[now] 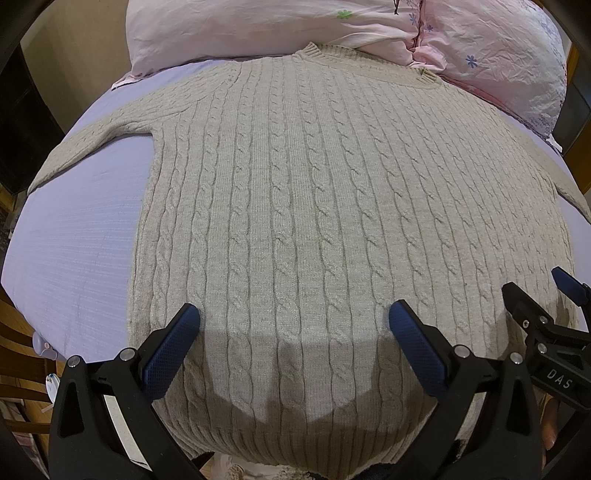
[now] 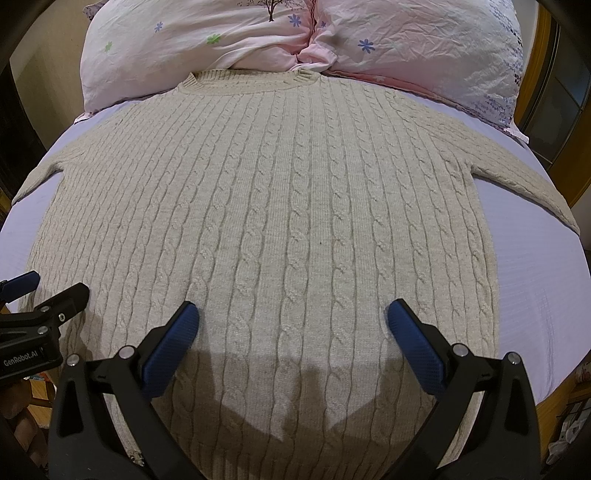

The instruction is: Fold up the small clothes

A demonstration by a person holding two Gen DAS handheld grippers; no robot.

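Note:
A beige cable-knit sweater point(image 1: 314, 184) lies flat and spread out on a lavender bed sheet point(image 1: 74, 251), collar at the far end, both sleeves out to the sides. It also shows in the right wrist view point(image 2: 288, 192). My left gripper point(image 1: 293, 319) is open and empty, hovering above the sweater's lower part. My right gripper point(image 2: 293, 319) is open and empty over the lower part too, to the right of the left one. The right gripper shows at the right edge of the left wrist view point(image 1: 546, 317); the left gripper shows at the left edge of the right wrist view point(image 2: 40, 306).
Two pink floral pillows point(image 2: 406, 48) lie at the head of the bed, just beyond the collar; they also show in the left wrist view point(image 1: 258, 29). The sheet point(image 2: 543, 280) shows bare on both sides of the sweater. Wooden floor and furniture lie past the bed edges.

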